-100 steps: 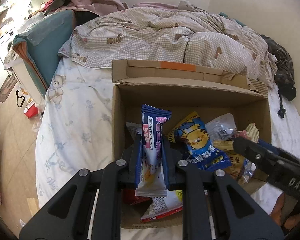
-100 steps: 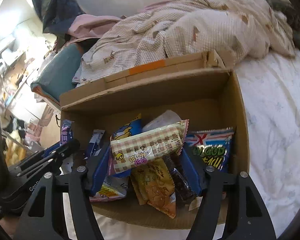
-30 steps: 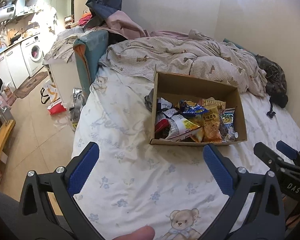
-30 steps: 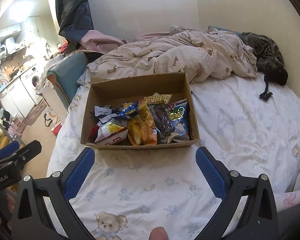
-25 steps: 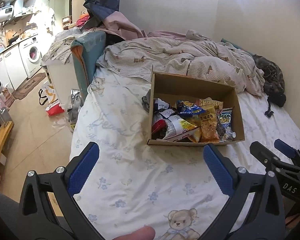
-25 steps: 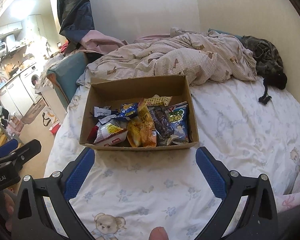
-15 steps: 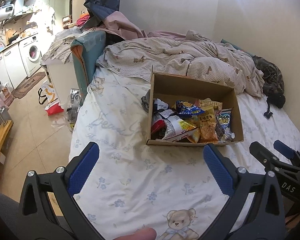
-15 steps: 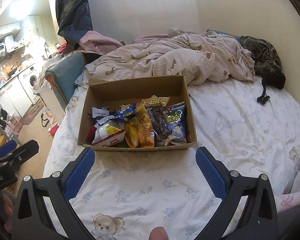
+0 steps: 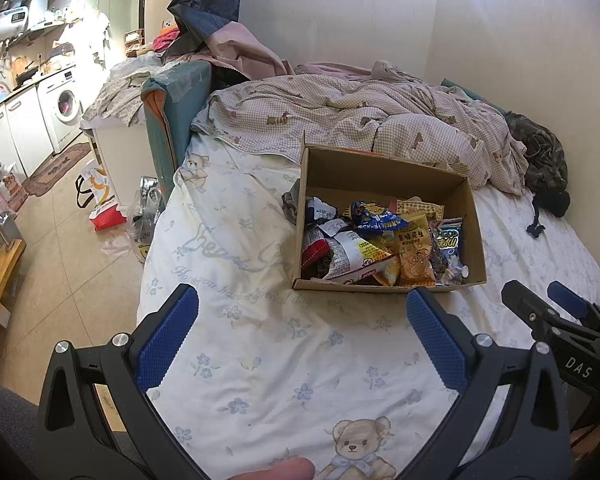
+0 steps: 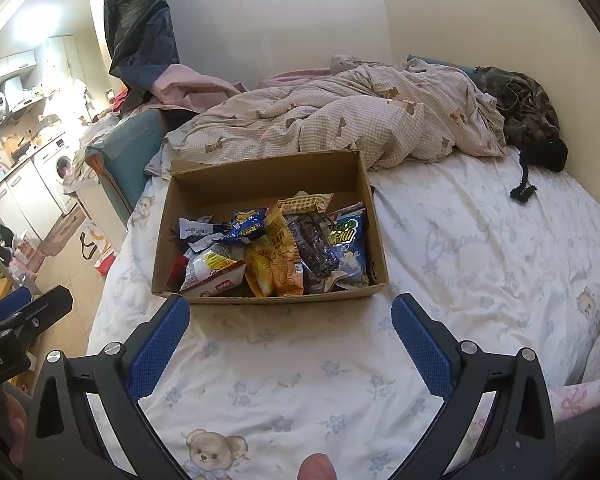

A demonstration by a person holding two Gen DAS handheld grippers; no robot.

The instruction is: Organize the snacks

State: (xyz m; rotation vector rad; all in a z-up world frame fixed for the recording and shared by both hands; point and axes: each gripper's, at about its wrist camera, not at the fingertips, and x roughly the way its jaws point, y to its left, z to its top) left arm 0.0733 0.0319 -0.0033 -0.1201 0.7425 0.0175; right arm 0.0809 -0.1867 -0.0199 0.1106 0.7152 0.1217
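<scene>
A brown cardboard box [image 9: 384, 170] sits on the white bed sheet [image 9: 260, 344] and holds several snack packets, among them an orange peanut bag [image 9: 415, 248] and a blue bag [image 9: 374, 218]. The box also shows in the right wrist view [image 10: 260, 176], with a blue packet [image 10: 346, 240] at its right side. My left gripper [image 9: 300, 340] is open and empty, held back above the sheet in front of the box. My right gripper [image 10: 290, 344] is open and empty, also in front of the box.
A rumpled checked duvet [image 9: 360, 112] lies behind the box. A dark garment [image 9: 540, 160] is heaped by the wall at the right. A teal headboard [image 9: 172, 112] and the tiled floor [image 9: 60, 240] with bags lie left of the bed.
Over 3.3 s both grippers let go of their snack packets in the box, opened wide and pulled back from it. In the last second they barely moved.
</scene>
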